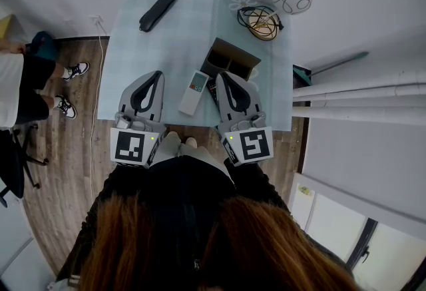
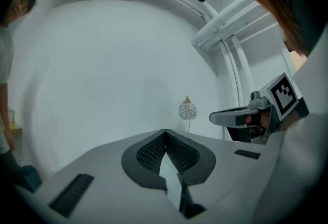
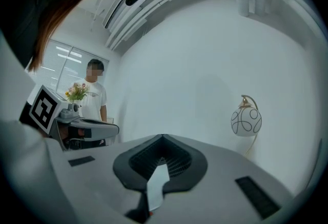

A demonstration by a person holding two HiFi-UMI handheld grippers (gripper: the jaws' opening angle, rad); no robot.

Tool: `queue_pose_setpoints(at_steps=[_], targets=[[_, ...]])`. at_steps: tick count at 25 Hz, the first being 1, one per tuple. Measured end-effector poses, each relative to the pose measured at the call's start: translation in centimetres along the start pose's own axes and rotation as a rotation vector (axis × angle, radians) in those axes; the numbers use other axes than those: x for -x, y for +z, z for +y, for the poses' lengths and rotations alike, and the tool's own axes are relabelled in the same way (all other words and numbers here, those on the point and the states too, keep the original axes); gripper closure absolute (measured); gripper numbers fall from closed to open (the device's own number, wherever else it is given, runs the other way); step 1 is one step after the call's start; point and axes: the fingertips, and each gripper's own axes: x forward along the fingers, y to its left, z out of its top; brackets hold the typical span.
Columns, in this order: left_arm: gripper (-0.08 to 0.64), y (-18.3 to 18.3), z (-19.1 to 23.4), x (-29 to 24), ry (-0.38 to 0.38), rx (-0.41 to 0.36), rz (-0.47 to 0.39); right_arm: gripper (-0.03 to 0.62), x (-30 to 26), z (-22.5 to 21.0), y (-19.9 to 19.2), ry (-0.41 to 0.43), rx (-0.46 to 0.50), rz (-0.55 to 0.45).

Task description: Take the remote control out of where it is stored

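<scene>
"Jaws first: what do you read?"

"Both pairs are pressed together on nothing, the left gripper (image 2: 165,134) and the right gripper (image 3: 163,138) alike. From the head view I see the white remote control (image 1: 194,92) lying flat on the pale tablecloth (image 1: 133,50) between the two grippers. It is outside the brown compartment box (image 1: 229,60), just beside its near corner."

"Which way does it lie?"

"Its long axis runs away from me, leaning slightly right. The screen end is the far one, toward the box. My left gripper view shows no table at all, only white wall, a globe lamp (image 2: 187,110) and the right gripper alongside. My right gripper view gives the same lamp, the left gripper, and a person in a white shirt (image 3: 95,96) with flowers (image 3: 77,92) in front."
</scene>
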Motion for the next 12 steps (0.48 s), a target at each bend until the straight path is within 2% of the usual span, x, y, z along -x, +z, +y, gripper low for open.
queue_pose_setpoints(at_steps=[12], targets=[[0.555, 0.05, 0.02, -0.08, 0.005, 0.003, 0.001, 0.578, -0.18, 0.47, 0.63, 0.003, 0.004, -0.013]])
